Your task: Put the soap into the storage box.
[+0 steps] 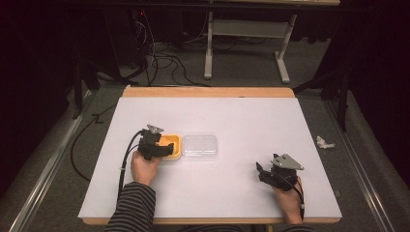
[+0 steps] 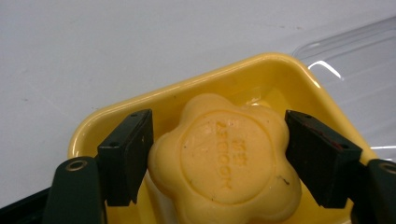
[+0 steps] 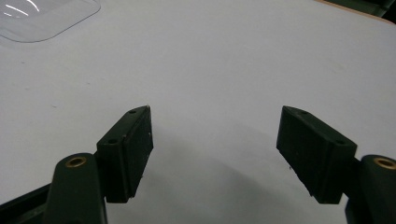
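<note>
Left gripper view puts us right over the soap point(image 2: 224, 158), a yellow flower-shaped bar sitting in the yellow dish point(image 2: 261, 74), and the left gripper point(image 2: 219, 156) has its jaws wide, one either side of the bar, not yet pinching. To do this well: close evenly on the lobed flanks and lift straight, or the bar may squirt out. Over in the high view the right gripper point(image 1: 265, 175) waits well apart on the white table point(image 1: 241, 116), jaws spread wide and empty. Beside the dish lies the clear lid point(image 1: 199, 147). Hard to tell: whether either pad already touches; the bar's lower edge is cut off.
</note>
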`<state>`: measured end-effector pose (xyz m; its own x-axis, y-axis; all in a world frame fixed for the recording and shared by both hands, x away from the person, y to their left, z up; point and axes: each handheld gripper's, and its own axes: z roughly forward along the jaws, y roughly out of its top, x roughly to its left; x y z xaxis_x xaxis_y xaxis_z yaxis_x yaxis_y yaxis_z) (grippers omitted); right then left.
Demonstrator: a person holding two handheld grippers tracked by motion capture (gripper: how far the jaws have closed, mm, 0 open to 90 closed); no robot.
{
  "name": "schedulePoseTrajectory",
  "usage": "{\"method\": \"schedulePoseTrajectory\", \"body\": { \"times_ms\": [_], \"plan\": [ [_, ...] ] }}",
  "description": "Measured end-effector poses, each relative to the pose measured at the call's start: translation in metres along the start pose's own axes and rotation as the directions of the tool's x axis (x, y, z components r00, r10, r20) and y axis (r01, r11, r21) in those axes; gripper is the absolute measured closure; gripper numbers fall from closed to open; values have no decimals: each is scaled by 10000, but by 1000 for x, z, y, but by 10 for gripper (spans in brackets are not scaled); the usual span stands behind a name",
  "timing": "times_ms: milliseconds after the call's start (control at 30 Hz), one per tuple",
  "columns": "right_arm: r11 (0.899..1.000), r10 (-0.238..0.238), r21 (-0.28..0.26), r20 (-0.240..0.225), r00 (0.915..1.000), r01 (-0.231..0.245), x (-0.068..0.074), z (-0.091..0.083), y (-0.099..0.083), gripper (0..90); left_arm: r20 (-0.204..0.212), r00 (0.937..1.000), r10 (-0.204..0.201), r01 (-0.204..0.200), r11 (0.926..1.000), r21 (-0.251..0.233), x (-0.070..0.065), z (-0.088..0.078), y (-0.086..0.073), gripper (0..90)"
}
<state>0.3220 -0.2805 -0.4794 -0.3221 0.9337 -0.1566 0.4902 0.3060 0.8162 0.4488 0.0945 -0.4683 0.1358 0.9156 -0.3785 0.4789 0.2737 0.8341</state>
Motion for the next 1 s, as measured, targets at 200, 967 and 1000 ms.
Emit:
{"method": "schedulePoseTrajectory", "body": {
  "times_ms": [200, 967, 1000],
  "plan": [
    [10000, 33, -16, 11, 10000, -33, 0, 0, 0, 275, 243, 9997, -26, 38, 9989, -463, 0, -9, 6, 260],
    [10000, 68, -6, 93, 9999, -68, 1, 0, 0, 276, 1402, 9889, -485, 668, 9893, -1294, -1, -49, 22, 272],
    [10000, 60, 21, 95, 9999, -60, 1, 0, 0, 275, 1392, 9891, -483, 679, 9879, -1393, -3, -51, 22, 274]
  ]
}}
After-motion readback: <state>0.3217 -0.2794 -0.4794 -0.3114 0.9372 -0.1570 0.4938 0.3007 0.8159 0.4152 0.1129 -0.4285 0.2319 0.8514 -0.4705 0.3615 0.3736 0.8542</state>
